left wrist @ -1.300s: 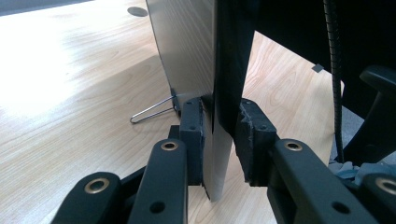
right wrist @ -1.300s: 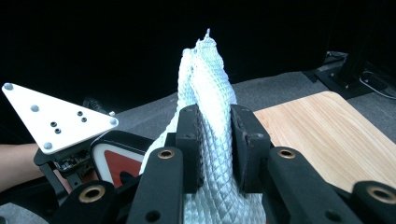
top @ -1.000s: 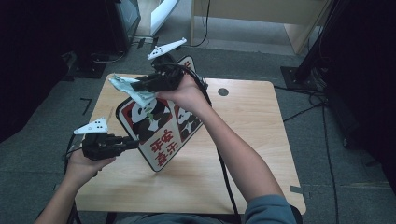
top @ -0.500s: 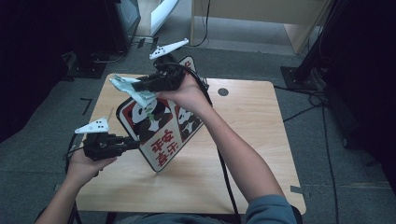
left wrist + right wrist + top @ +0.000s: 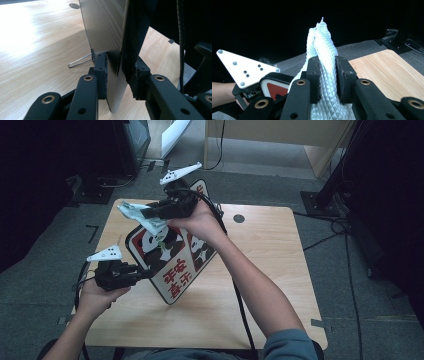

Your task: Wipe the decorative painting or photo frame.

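A panda sign [image 5: 175, 270] with red characters stands tilted on the wooden table [image 5: 270, 270], propped by a wire stand [image 5: 80, 61]. My left gripper [image 5: 147, 272] is at the sign's lower left edge. Its jaws have just been opening a little, but in the left gripper view both pads still lie against the faces of the sign [image 5: 105, 30]. My right gripper [image 5: 150, 212] is raised over the sign's upper left edge and is shut on a pale quilted cloth [image 5: 137, 215]. In the right gripper view the cloth [image 5: 322, 40] stands bunched up between the jaws.
The table has a round cable hole [image 5: 239, 218] at the back. A black cable [image 5: 240, 305] trails along the right forearm across the table. Dark equipment and a wooden cabinet [image 5: 280, 135] stand on the grey floor beyond the table.
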`<state>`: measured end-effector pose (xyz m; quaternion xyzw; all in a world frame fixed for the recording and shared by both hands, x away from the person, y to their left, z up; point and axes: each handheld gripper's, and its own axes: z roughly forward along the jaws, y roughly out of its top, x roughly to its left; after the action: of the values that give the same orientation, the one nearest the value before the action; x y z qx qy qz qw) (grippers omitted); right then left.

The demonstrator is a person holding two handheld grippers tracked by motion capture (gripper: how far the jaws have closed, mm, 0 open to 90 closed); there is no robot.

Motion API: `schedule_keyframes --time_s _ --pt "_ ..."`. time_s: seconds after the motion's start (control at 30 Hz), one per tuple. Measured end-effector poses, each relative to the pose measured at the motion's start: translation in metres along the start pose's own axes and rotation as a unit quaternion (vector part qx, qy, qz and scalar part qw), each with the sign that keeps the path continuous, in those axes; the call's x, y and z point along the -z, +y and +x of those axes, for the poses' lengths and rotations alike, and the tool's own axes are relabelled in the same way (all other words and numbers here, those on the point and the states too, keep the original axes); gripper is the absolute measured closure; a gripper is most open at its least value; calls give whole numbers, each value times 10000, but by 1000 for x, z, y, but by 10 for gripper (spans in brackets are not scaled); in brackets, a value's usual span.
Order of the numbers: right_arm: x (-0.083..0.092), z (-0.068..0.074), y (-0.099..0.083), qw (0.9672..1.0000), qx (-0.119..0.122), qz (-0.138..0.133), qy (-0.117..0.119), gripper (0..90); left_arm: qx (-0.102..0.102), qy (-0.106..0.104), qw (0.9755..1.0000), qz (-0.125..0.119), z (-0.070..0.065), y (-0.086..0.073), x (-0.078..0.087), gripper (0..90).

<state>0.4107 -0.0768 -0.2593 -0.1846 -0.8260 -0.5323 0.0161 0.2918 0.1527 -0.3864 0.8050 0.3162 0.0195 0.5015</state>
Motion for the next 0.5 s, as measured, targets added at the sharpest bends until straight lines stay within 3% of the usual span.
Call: schedule_keyframes --time_s 0.5 --pt "5 0 1 9999 62 65 -59 787 -9 263 9996 40 -2 0 6 766"
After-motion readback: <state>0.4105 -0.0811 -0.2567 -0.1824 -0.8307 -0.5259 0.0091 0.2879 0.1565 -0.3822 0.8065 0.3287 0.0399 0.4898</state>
